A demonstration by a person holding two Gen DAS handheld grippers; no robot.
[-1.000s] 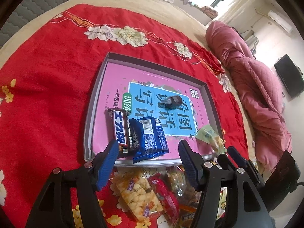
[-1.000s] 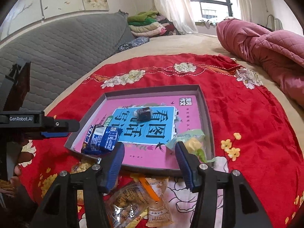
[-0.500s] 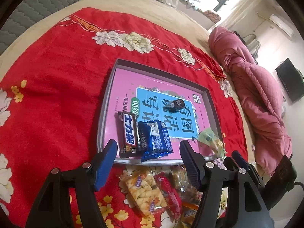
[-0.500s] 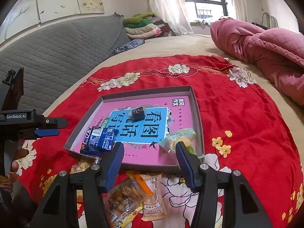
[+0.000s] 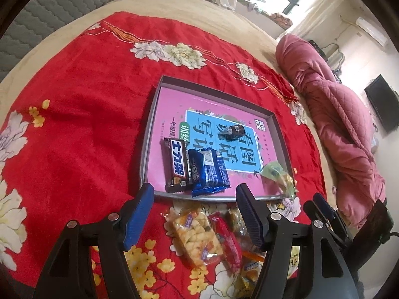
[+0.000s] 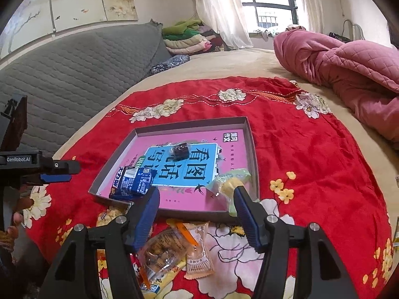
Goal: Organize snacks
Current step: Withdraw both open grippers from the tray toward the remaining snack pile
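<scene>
Red cloth (image 5: 82,114) | tray (image 5: 149,134) 4 snacks | loose packs (image 5: 197,234) near | both tools wide, empty

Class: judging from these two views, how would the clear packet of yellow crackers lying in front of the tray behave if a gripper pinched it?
The cracker packet looks light, with a crinkly, probably slippery film wrapper. Its contents seem brittle, so a hard pinch may crush them. Flat on the red cloth, it shouldn't roll.
</scene>
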